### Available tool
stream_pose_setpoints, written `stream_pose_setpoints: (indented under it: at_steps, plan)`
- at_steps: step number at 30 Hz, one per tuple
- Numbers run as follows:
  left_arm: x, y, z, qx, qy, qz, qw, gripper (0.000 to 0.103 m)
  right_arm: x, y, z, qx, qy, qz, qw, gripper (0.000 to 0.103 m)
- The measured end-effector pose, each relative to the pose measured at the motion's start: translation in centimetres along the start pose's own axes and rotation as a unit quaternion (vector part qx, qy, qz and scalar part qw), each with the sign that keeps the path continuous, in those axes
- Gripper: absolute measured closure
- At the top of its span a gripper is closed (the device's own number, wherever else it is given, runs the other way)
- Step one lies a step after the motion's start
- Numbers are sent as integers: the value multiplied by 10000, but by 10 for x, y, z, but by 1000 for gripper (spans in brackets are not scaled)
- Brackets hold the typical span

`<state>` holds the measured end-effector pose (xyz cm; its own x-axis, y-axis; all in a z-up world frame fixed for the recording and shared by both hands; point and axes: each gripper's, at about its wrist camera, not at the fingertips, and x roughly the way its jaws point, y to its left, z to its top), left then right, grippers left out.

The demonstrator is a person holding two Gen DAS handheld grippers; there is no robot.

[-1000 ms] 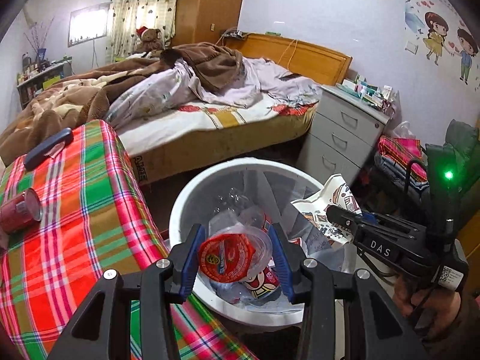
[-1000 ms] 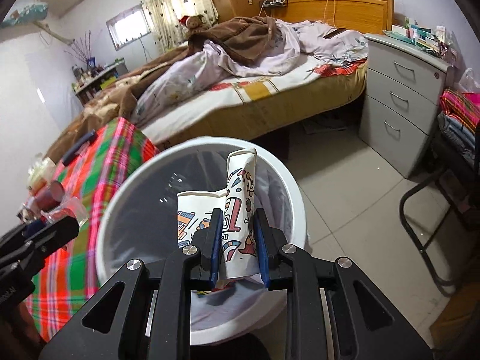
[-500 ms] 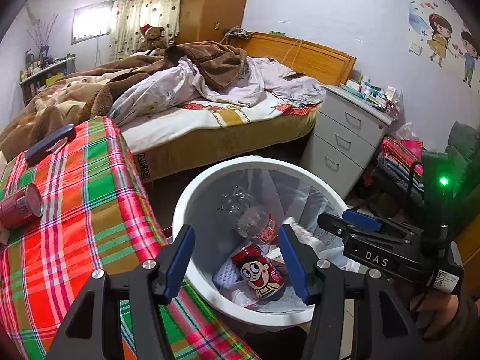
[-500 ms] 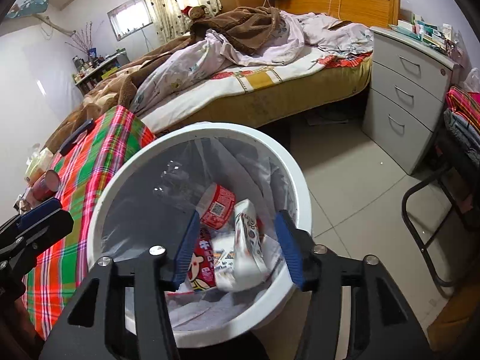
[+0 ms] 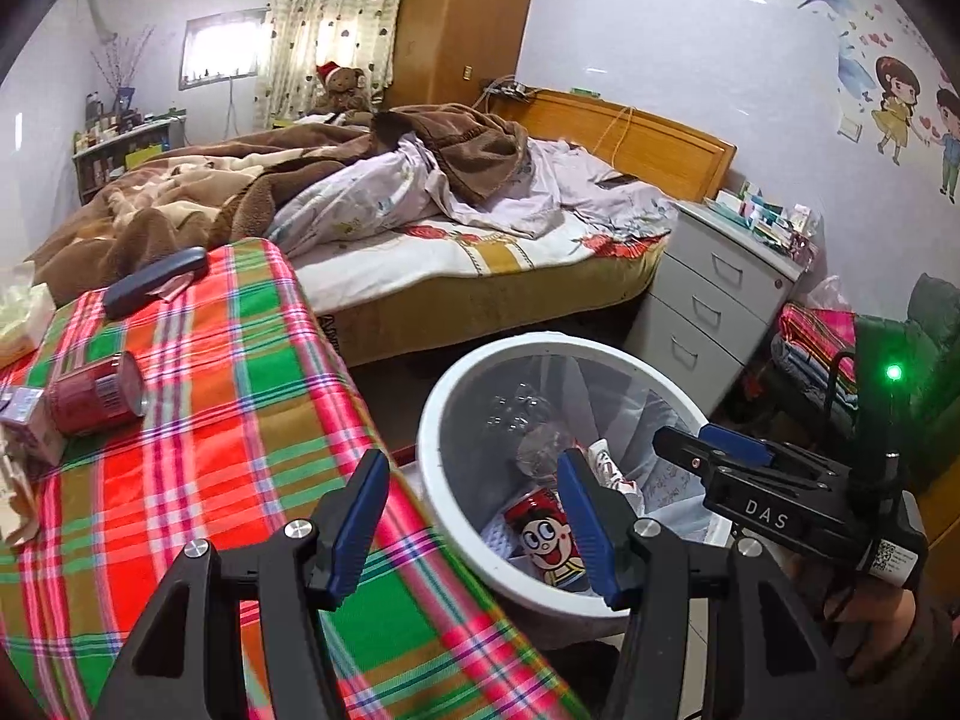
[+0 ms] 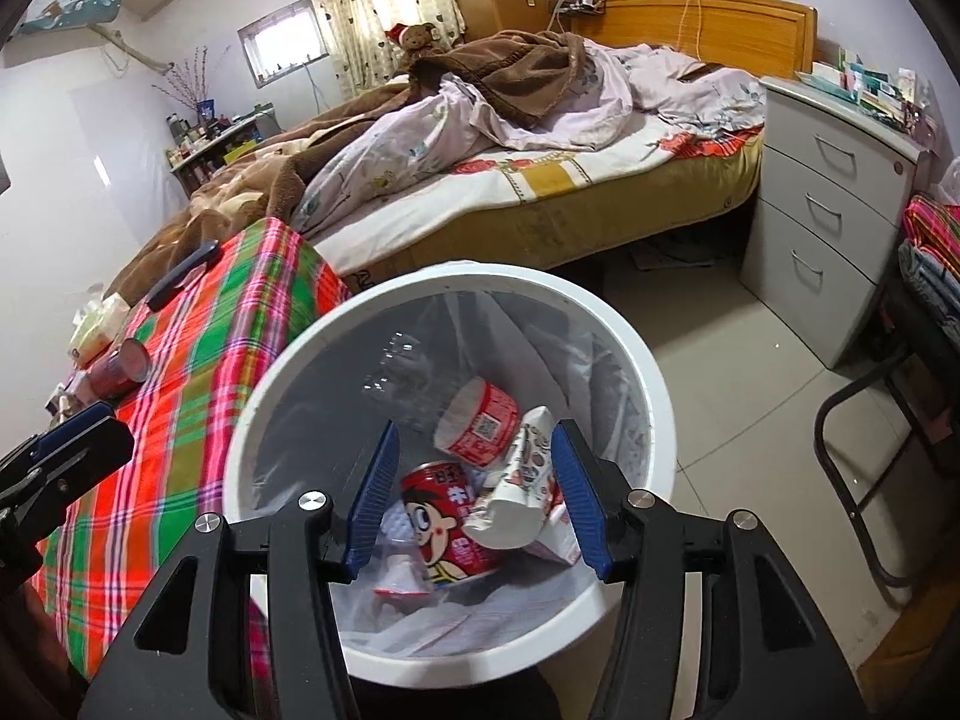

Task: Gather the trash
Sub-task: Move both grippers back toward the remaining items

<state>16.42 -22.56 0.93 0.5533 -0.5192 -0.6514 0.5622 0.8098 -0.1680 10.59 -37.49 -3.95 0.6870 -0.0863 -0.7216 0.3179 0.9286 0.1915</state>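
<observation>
A white trash bin (image 5: 456,384) (image 6: 654,396) with a clear liner stands on the floor beside the plaid table. It holds a red cartoon can (image 6: 444,516) (image 5: 543,537), a red-labelled cup (image 6: 480,426), a printed paper pack (image 6: 516,492) and a clear bottle (image 6: 408,378). My left gripper (image 5: 471,525) is open and empty above the table's edge next to the bin. My right gripper (image 6: 477,495) is open and empty right over the bin; it also shows in the left wrist view (image 5: 708,450). A red can (image 5: 96,396) lies on the table.
The plaid tablecloth (image 5: 240,396) also carries a small carton (image 5: 24,420), a tissue pack (image 5: 21,318) and a dark case (image 5: 156,282). A bed (image 6: 540,168) lies behind, a white drawer unit (image 6: 834,210) to the right, and a black chair frame (image 6: 864,468) by the bin.
Both grippers opened and dropped their trash into the bin: the left a red-lidded cup, the right a printed paper pack. The left gripper has since moved left over the table edge.
</observation>
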Motion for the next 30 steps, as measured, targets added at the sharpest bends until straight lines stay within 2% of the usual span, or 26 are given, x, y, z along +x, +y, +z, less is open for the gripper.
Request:
stream_pose_setpoints:
  at_steps: [6, 14, 30]
  plan:
    - [-20, 18, -3, -87, -157, 238, 9996, 45, -6, 17, 1, -129, -120, 131, 9998, 49]
    - [-43, 59, -10, -441, -272, 466, 9976, 45, -7, 51, 4, -350, -219, 375, 9984, 49]
    - [-83, 135, -29, -933, -469, 1164, 9877, 45, 3, 113, 7, -884, -235, 870, 9920, 49]
